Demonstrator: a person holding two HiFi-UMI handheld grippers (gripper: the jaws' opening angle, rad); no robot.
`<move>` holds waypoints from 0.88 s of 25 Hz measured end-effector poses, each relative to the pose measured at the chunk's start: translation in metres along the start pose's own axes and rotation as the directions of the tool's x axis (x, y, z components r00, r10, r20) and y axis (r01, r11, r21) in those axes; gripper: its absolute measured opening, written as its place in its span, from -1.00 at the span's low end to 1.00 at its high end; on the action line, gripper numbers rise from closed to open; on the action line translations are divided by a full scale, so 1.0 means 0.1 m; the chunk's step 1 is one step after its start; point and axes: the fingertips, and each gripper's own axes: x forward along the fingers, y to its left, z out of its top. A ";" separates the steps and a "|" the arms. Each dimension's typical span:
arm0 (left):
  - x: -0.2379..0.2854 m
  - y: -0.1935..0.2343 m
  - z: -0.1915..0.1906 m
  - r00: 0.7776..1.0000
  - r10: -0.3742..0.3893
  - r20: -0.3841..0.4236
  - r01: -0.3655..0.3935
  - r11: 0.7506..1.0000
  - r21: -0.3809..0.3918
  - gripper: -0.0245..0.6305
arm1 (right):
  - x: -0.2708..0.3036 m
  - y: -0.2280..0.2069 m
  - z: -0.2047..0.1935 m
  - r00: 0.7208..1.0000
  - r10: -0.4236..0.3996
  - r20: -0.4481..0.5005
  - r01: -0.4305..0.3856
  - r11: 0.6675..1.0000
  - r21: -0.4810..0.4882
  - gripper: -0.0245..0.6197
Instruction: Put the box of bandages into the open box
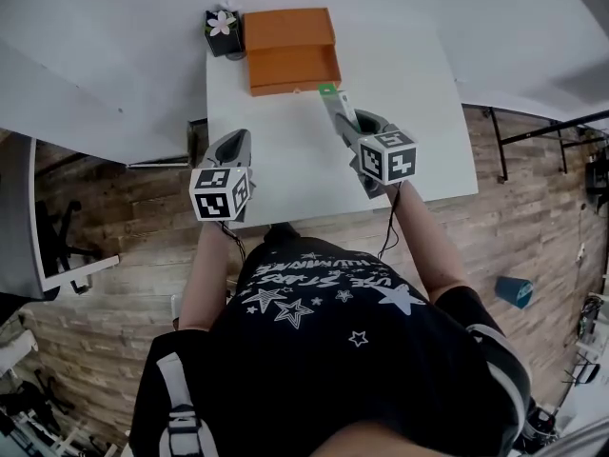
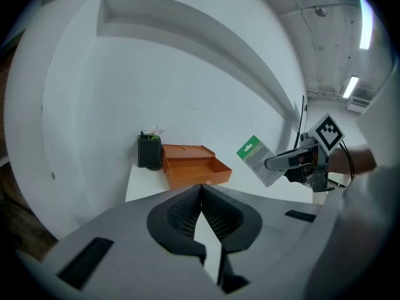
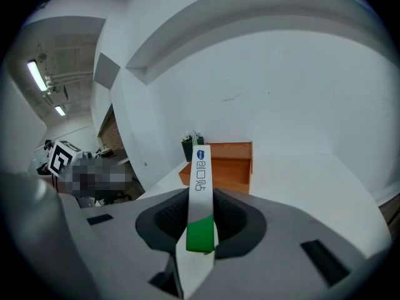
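Observation:
The open orange box (image 1: 293, 65) sits at the far end of the white table (image 1: 285, 174), its lid (image 1: 287, 29) folded back; it also shows in the left gripper view as the orange box (image 2: 195, 169) and in the right gripper view as the orange box (image 3: 228, 169). My right gripper (image 1: 344, 124) is shut on the green-and-white box of bandages (image 1: 335, 106), held in the air just short of the orange box. The bandage box (image 3: 200, 195) stands edge-on between the right jaws. My left gripper (image 1: 233, 152) hovers over the table's near left, shut and empty (image 2: 201, 205).
A small black pot with a pink flower (image 1: 222, 31) stands left of the orange box. The table's near edge (image 1: 362, 209) runs by the person's body. Wooden floor surrounds the table; a blue object (image 1: 515, 291) lies on it at right.

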 end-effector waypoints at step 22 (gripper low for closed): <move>0.84 1.15 0.58 1.000 -0.021 -0.006 0.021 1.000 0.014 -0.86 | 1.57 -0.38 0.75 0.987 0.003 -0.158 -0.038 0.975 -0.218 -0.59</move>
